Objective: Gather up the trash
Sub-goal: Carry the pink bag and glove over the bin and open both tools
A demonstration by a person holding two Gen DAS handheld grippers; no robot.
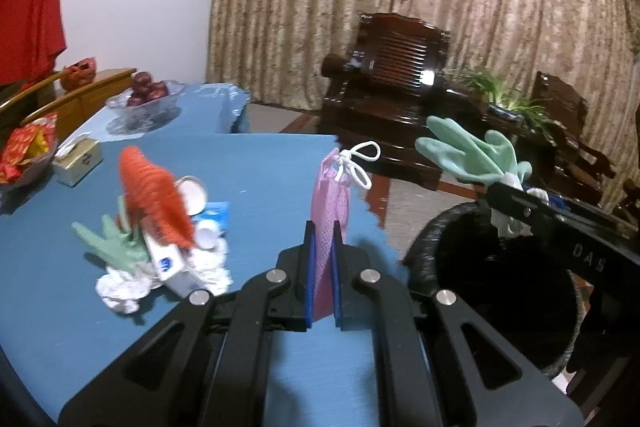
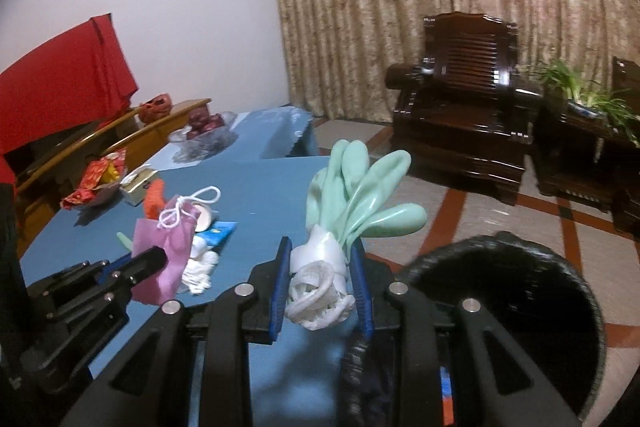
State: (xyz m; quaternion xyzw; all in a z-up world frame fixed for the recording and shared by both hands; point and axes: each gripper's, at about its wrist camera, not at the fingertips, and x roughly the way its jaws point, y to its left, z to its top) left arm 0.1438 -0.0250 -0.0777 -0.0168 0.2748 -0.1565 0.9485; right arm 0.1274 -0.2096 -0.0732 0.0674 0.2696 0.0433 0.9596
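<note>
Gripping a pink mesh drawstring pouch (image 1: 330, 203), your left tongs (image 1: 323, 251) hold it above the blue counter (image 1: 256, 163); your right tongs (image 2: 322, 267) clamp a mint-green rubber glove (image 2: 360, 187) beside the black-lined round bin (image 2: 520, 291).

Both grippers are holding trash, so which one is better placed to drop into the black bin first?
Probably right. The right gripper, clamping the mint-green rubber glove, sits beside the black bin; the left gripper, holding the pink mesh pouch, is over the blue table.
</note>
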